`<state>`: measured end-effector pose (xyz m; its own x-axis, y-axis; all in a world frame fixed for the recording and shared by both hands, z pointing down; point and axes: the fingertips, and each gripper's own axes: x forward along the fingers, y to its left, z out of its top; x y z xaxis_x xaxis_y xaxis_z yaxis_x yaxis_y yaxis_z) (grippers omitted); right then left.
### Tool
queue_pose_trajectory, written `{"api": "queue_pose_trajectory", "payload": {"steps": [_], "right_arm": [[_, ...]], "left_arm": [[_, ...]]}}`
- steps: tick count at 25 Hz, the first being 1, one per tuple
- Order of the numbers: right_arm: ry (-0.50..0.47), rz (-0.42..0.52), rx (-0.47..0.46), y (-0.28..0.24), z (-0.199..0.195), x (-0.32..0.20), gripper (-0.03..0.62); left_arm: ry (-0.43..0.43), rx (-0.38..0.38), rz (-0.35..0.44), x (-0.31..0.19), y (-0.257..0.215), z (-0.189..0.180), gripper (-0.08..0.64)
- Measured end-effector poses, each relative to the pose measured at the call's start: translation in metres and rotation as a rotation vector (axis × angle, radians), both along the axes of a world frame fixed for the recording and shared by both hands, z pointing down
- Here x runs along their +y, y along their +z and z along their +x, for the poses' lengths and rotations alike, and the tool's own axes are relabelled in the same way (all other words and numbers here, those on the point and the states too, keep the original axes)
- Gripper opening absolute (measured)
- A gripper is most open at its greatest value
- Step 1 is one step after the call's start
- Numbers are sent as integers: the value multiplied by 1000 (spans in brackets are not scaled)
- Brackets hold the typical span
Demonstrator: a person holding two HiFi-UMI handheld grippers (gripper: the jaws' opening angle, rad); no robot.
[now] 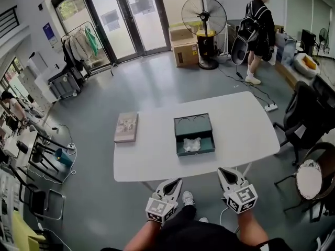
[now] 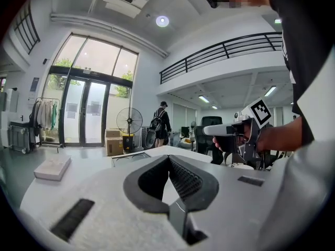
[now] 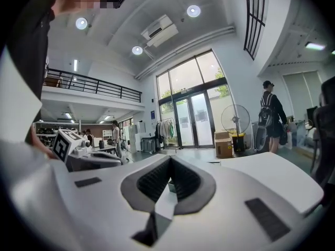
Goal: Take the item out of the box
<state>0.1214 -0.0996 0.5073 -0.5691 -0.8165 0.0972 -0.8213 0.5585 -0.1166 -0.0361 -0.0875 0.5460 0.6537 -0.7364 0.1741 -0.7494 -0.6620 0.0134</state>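
Left claw [image 1: 175,182] and right claw [image 1: 226,172] hang clenched, empty, off the table [image 1: 157,161]; next we open one over the item [image 1: 192,144] in the box [image 1: 193,125].

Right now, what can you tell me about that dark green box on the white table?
The box is dark green, rectangular and open on top, lying flat near the middle of the white table. Its far half shows two round recesses. Its near half is a deeper compartment holding a pale, crumpled-looking item. It looks rigid, but its material is hard to tell. A flat beige slab lies apart on its left. Only the table and the item touch it.
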Motion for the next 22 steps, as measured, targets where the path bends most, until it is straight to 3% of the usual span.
{"api": "queue_pose_trajectory", "payload": {"steps": [11, 22], "right_arm": [[-51, -10, 19, -6, -19, -101, 6], [-63, 0, 96, -16, -39, -187, 6]], "left_arm": [[32, -17, 26, -98, -6, -9, 12], [115, 72, -3, -184, -14, -2, 12]]}}
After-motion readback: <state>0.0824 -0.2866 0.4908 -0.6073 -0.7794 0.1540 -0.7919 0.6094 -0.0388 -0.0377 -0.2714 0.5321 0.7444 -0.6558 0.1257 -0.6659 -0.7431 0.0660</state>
